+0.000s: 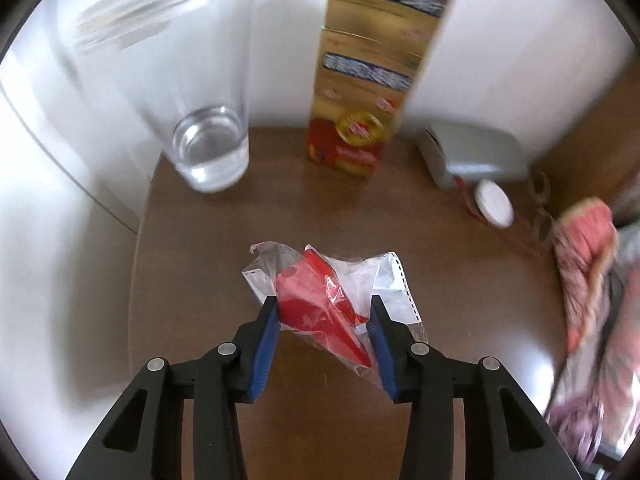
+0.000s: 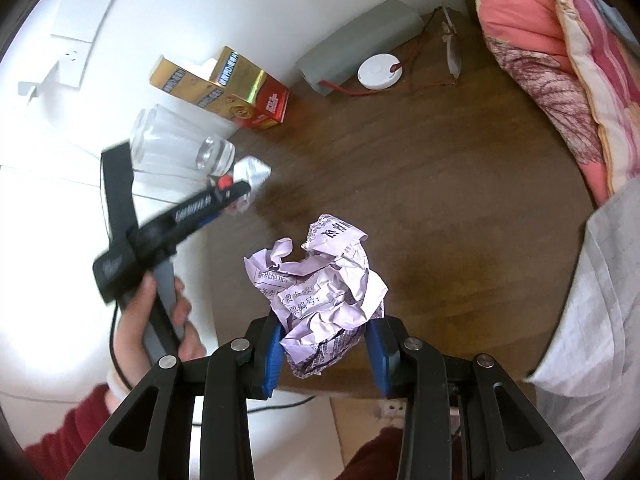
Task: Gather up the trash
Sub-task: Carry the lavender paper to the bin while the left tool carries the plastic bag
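Left wrist view shows the left gripper (image 1: pixel 324 312) over the brown table (image 1: pixel 400 232), its blue pads (image 1: pixel 266 344) touching both sides of a red-and-clear plastic wrapper (image 1: pixel 320 300) that rests on the tabletop; whether they already press it I cannot tell. Beyond stand a drinking glass (image 1: pixel 208 128) and a gold carton (image 1: pixel 360 92). Right wrist view alone shows the right gripper (image 2: pixel 324 344) clenched on a crumpled receipt (image 2: pixel 324 292) near the table's front edge, plus the person's left hand (image 2: pixel 156 320) holding the other tool. Both views catch a white round disc (image 2: pixel 379 71), a grey case (image 2: pixel 360 44), spectacles (image 2: pixel 450 46) and pink bedding (image 2: pixel 560 76).
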{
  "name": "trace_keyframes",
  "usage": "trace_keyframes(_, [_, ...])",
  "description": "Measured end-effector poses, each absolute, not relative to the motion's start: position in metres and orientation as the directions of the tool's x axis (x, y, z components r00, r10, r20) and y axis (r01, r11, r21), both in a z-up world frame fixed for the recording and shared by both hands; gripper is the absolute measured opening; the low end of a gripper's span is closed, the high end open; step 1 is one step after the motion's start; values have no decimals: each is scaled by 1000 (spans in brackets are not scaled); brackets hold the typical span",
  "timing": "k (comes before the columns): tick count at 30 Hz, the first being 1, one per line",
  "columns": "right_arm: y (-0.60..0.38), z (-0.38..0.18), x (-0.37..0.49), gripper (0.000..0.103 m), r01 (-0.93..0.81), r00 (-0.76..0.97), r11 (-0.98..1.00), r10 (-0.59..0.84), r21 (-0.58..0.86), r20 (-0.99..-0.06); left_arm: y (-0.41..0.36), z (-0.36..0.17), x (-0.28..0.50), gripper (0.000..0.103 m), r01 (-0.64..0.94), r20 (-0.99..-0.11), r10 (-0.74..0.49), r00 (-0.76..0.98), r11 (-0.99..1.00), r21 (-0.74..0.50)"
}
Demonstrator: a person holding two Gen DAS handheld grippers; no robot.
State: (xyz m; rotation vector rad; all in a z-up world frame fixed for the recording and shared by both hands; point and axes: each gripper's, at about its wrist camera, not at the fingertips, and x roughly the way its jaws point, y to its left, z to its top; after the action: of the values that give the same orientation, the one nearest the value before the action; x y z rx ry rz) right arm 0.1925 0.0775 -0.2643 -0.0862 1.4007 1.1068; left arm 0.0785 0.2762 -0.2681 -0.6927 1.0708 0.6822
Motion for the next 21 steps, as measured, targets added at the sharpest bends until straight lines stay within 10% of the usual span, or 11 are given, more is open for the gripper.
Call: trace_keyframes(21, [-84, -321, 104, 35, -571, -310, 662, 374, 486, -874, 74, -257, -39, 45, -636, -973, 5, 231, 758, -147])
